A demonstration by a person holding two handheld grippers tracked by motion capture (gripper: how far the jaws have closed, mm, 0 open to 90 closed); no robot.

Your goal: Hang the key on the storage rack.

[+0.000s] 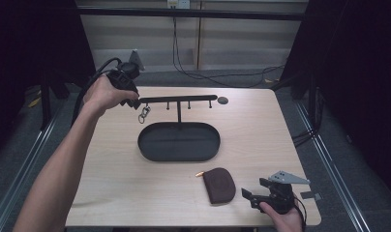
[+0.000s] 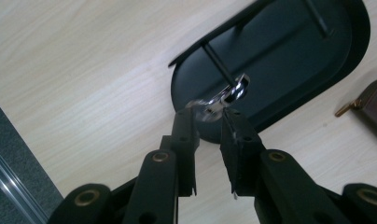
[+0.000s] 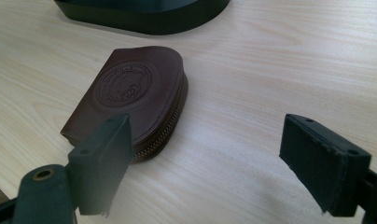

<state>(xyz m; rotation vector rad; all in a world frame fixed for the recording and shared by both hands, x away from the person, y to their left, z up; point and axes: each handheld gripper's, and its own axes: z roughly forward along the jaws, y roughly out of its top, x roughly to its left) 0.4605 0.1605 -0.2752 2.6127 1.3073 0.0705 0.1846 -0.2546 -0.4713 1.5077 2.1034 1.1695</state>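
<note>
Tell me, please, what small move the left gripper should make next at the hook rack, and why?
Probably draw the left gripper straight back from the rack. The metal key clip already hangs under the rack's left end, and the jaws stand slightly apart at it, seemingly no longer pinching it. Backing off gently should leave it hanging over the black tray without knocking it loose.

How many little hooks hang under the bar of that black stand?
4 hooks under the black metal stand's crossbar: one at its left end holding a silver clasp, and three bare at and. The left hand may hide more.
</note>
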